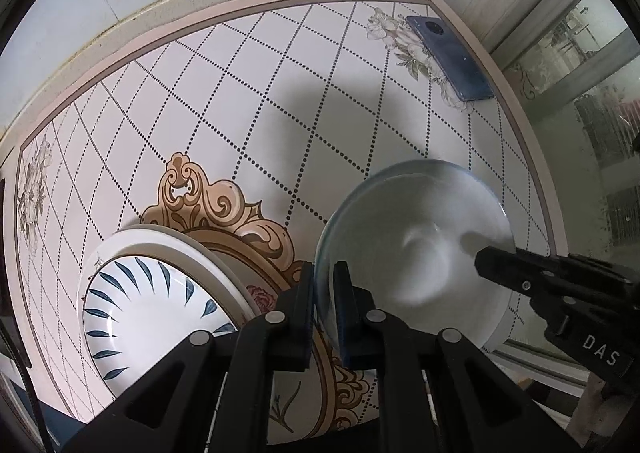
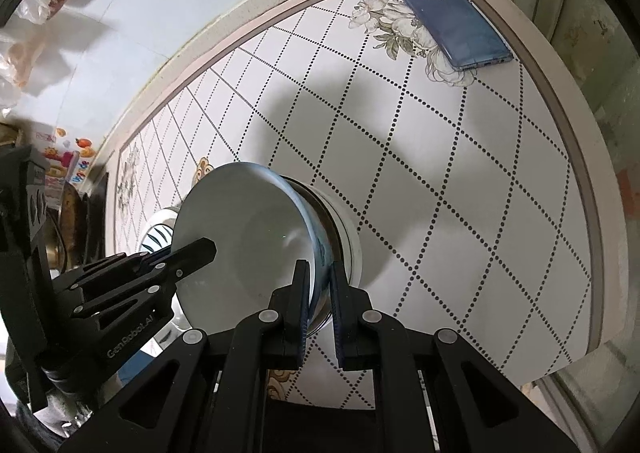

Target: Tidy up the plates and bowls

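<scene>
A pale bowl (image 1: 416,237) with a blue-patterned outside is held by both grippers on opposite sides of its rim. In the left wrist view my left gripper (image 1: 324,269) is shut on the near-left rim, and my right gripper (image 1: 482,261) comes in from the right. In the right wrist view my right gripper (image 2: 319,265) is shut on the bowl (image 2: 248,233) rim, with my left gripper (image 2: 210,249) at its left. Under the bowl shows a white plate (image 1: 500,329) (image 2: 352,241); whether they touch I cannot tell. A leaf-patterned dish (image 1: 140,313) lies to the left.
The tabletop (image 1: 240,113) has a dotted diamond pattern with a brown ornament in the middle. A blue phone (image 1: 448,57) (image 2: 456,25) lies at the far right corner. A wall borders the far edge, glass panels the right edge. Plastic bags (image 2: 36,37) hang at the left.
</scene>
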`<state>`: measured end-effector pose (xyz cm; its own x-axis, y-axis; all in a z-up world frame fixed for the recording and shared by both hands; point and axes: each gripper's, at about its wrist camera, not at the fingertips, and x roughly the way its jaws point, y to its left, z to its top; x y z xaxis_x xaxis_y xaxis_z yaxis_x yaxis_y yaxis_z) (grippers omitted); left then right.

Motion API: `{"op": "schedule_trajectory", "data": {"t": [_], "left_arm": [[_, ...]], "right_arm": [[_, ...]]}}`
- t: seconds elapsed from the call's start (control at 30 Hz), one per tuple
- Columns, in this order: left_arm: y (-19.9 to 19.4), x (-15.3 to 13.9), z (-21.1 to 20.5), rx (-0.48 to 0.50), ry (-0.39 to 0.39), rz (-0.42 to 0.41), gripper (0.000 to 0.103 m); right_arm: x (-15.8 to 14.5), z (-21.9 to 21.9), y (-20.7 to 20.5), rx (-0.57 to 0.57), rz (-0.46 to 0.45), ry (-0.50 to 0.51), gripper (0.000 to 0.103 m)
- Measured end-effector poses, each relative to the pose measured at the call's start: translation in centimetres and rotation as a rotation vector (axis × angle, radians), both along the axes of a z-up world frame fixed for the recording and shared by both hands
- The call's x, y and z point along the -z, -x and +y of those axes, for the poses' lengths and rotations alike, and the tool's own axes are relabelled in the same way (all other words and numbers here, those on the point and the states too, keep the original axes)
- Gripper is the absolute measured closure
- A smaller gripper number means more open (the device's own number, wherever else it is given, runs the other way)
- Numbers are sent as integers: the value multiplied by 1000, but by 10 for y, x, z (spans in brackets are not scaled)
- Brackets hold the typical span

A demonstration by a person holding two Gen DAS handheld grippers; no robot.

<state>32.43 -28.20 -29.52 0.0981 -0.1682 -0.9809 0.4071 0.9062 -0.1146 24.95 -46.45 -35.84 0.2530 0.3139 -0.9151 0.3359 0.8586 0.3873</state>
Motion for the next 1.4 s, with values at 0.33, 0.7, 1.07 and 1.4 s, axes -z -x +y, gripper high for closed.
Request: {"op": "schedule_trajectory", "data": {"t": [0.33,0.7,1.07,1.4], "left_arm": [[3,-21,8,-2,20,-4,95],[21,-93,30,12,73,-82,67],[25,-123,36,23,132,-119,10],[9,-92,31,-18,131,-68,10]], "right_arm": [[-3,-7,3,38,30,-52,87],[-75,5,27,14,-42,93,42],[-118,17,45,-28,-109,177,11],[-110,1,43,3,-117,144,8]]}}
